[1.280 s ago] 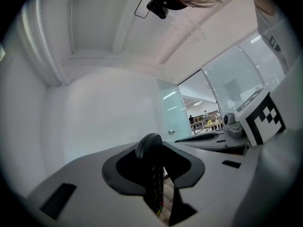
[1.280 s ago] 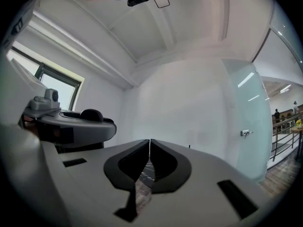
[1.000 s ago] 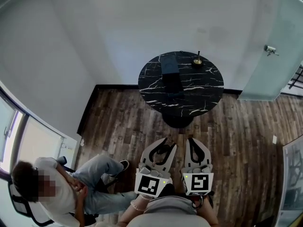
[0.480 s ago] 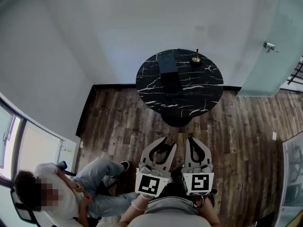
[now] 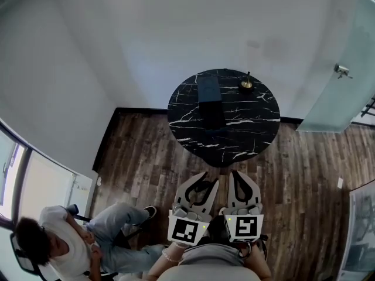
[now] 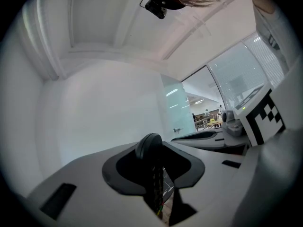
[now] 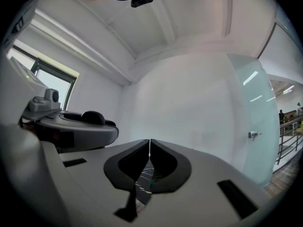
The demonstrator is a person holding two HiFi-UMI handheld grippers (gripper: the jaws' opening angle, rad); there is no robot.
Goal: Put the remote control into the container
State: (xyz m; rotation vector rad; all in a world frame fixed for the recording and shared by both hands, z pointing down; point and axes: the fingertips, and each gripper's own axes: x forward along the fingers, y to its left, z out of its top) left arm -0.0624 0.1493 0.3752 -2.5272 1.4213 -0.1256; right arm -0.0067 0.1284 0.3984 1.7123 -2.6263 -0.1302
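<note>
One worktop (image 5: 252, 127): one dark container (image 5: 208, 90), contents unclear, one brass item (image 5: 246, 85); two claws, left (image 5: 205, 177), right (image 5: 237, 175), both closed, empty.

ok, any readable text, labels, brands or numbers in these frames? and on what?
No readable text in any view.
Marker cubes on the left gripper and right gripper: black-and-white square patterns only, no letters or digits.
Dark container on the black marble table: too small to make out any print.
</note>
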